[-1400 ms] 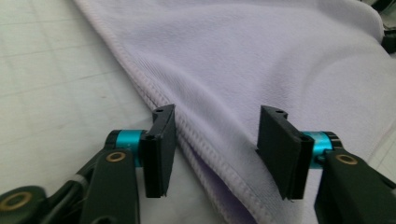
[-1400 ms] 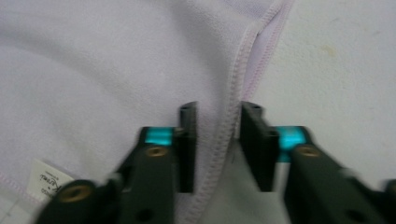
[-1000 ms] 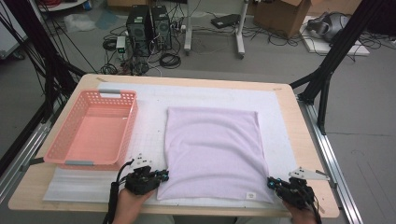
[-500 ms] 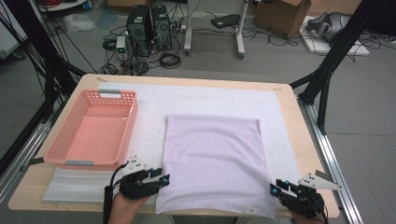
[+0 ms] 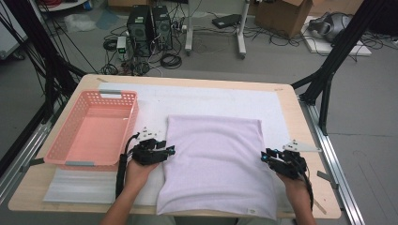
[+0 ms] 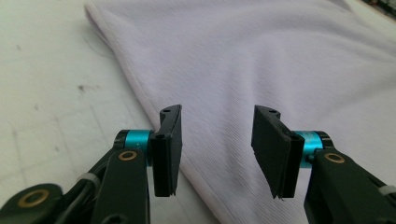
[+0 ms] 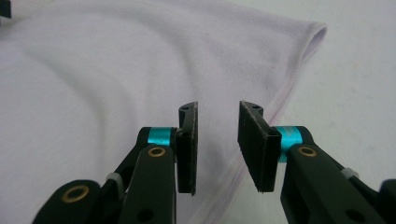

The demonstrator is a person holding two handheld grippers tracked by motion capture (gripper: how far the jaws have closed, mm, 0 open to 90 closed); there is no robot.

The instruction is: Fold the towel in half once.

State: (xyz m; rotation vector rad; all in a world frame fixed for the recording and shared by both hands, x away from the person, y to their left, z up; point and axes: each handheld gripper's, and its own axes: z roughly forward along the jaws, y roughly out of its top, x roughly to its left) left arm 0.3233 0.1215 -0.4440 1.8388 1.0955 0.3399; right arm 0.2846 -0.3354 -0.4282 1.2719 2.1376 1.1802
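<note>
Both grippers have been carried forward from the near corners of the lilac cloth (image 5: 213,164) to its side edges since a second ago; the cloth itself has been left folded and flat on the white mat (image 5: 211,101) of the worktop (image 5: 300,122). Left gripper (image 5: 170,151): fingers (image 6: 169,149) parted, nothing gripped; seen hovering over the cloth's left hem in the left gripper view; jaws lately opened. Right gripper (image 5: 265,155): fingers (image 7: 187,147) parted by a narrower gap, nothing gripped; jaws opened and then partly drawn together again; set above the cloth's right hem. Pink basket (image 5: 65,152): placed at the left of the cloth, just beside the left gripper; not touched.
</note>
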